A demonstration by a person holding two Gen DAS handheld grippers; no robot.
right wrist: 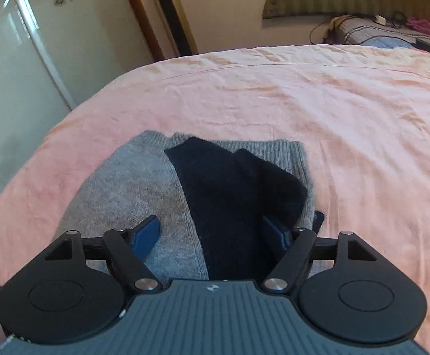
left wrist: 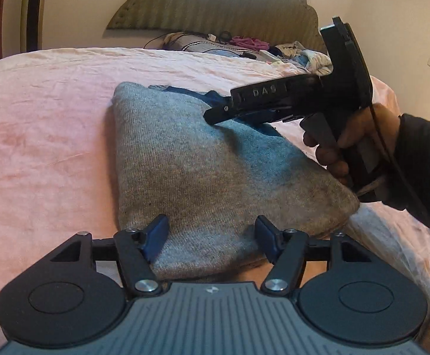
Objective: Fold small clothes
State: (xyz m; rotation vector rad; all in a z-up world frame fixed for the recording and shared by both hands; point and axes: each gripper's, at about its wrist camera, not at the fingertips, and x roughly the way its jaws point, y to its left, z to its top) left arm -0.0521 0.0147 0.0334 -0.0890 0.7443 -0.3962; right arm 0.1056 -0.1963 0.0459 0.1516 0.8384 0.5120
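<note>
A grey knitted garment point(left wrist: 203, 165) lies folded on the pink bed sheet point(left wrist: 43, 124). A dark navy part point(right wrist: 232, 195) lies across its right half in the right wrist view, on the grey knit point(right wrist: 132, 183). My left gripper point(left wrist: 212, 236) is open, its blue pads on either side of the garment's near edge, just above it. My right gripper point(right wrist: 212, 233) is open over the garment, one pad on the grey side, the other at the navy part. In the left wrist view the right gripper point(left wrist: 215, 115) comes in from the right, fingertips resting on the garment's far edge.
A padded headboard point(left wrist: 215, 3) stands behind the bed. A pile of mixed clothes point(left wrist: 297, 53) and a pillow with cables point(left wrist: 203, 44) lie at the bed's head. A pale wardrobe point(right wrist: 16, 44) stands left of the bed.
</note>
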